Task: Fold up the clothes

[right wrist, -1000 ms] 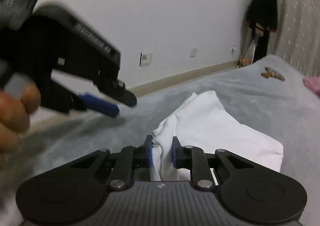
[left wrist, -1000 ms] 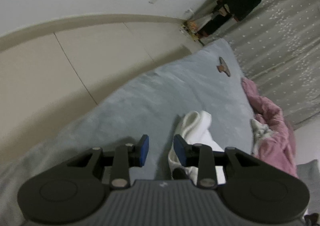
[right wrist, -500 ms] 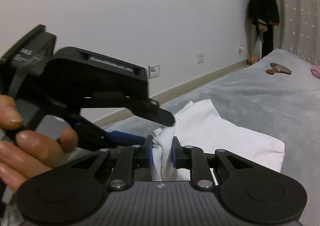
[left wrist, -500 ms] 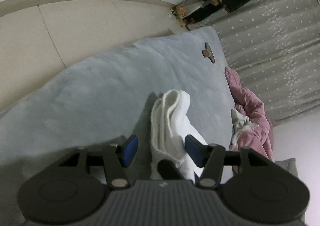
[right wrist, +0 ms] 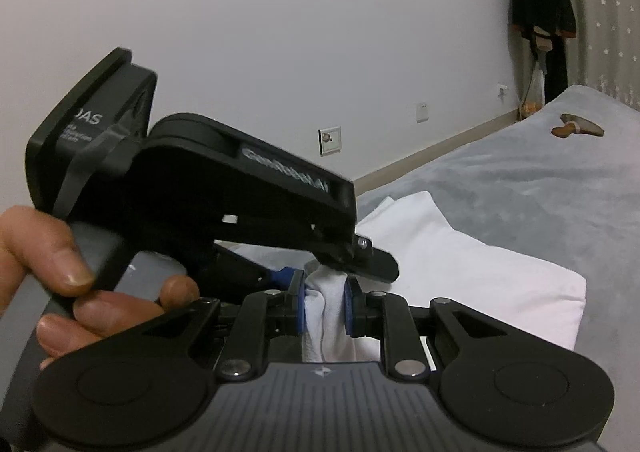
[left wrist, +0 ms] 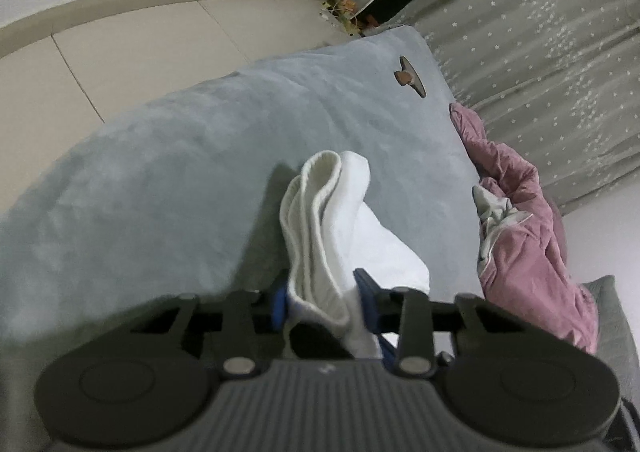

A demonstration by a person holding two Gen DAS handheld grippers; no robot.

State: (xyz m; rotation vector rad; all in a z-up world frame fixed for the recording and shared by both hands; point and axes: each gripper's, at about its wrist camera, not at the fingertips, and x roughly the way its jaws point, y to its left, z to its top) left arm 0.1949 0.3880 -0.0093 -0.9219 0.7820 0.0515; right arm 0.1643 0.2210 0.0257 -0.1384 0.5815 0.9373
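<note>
Left hand-held gripper [left wrist: 322, 302]: blue pads pinched on the ribbed edge of the white garment [left wrist: 340, 219].
Right hand-held gripper [right wrist: 325, 306]: clamped on a bunched corner of the same garment, just beside the left one.
Hand [right wrist: 68, 284]: wrapped round the left handle.
White garment: folded, on the grey bed [left wrist: 160, 179].
Pink clothing [left wrist: 524, 236]: heaped at the bed's far edge.

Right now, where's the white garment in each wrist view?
Left wrist: white garment at centre, rising from between the left gripper fingers toward the bed's middle.
Right wrist: lower centre to right, one bunch pinched in the right gripper.
Shared landmark: small brown object on the grey bed.
</note>
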